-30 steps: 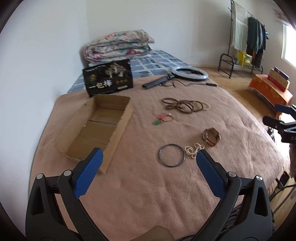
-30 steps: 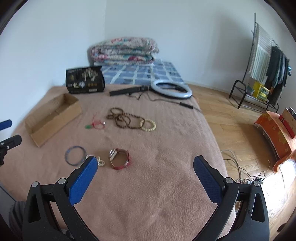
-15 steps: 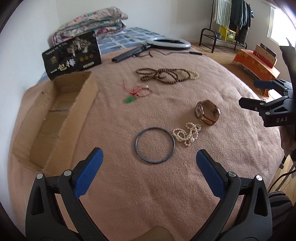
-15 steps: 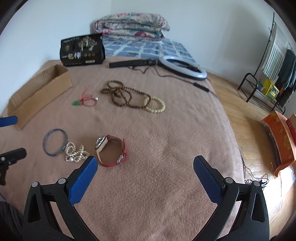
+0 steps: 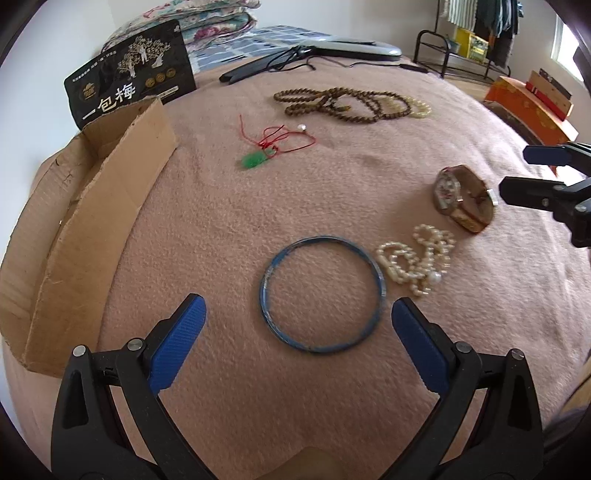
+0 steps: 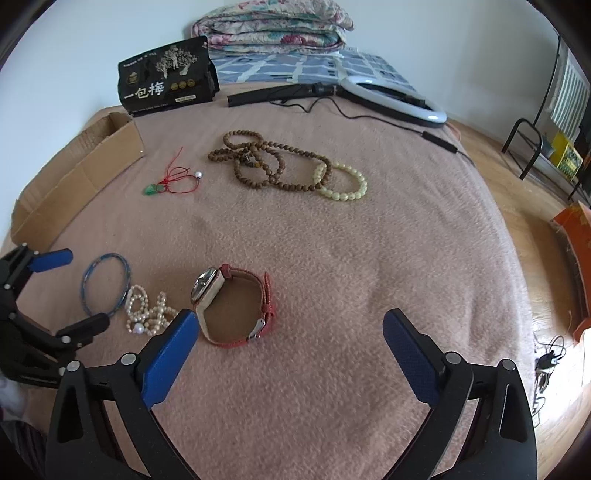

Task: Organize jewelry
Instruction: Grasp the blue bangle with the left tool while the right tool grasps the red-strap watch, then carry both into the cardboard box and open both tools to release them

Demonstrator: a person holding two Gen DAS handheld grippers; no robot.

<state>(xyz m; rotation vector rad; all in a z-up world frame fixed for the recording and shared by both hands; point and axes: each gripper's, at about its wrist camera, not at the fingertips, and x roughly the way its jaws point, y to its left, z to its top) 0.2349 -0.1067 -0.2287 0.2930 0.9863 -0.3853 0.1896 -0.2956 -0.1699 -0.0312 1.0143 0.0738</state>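
Observation:
Jewelry lies on a pink blanket. A blue bangle (image 5: 322, 293) (image 6: 106, 283) lies just ahead of my open, empty left gripper (image 5: 297, 317). White pearls (image 5: 415, 260) (image 6: 147, 314) lie right of it. A red-strap watch (image 5: 463, 203) (image 6: 236, 306) lies just ahead of my open, empty right gripper (image 6: 288, 332), close to its left finger. Farther off are a red-cord green pendant (image 5: 271, 147) (image 6: 173, 181), brown prayer beads (image 5: 340, 103) (image 6: 266, 162) and a cream bead bracelet (image 6: 341, 182). An open cardboard box (image 5: 85, 218) (image 6: 77, 173) sits at the left.
A black printed pouch (image 5: 131, 86) (image 6: 166, 75) stands behind the box. A ring light with stand and cable (image 6: 395, 98) lies at the far side. Folded quilts (image 6: 273, 27) are stacked beyond. An orange box (image 5: 528, 107) and a clothes rack stand on the wooden floor at the right.
Both grippers have moved forward and down toward the blanket. The bangle now lies close before the left fingers and the watch close before the right. Both stay open.

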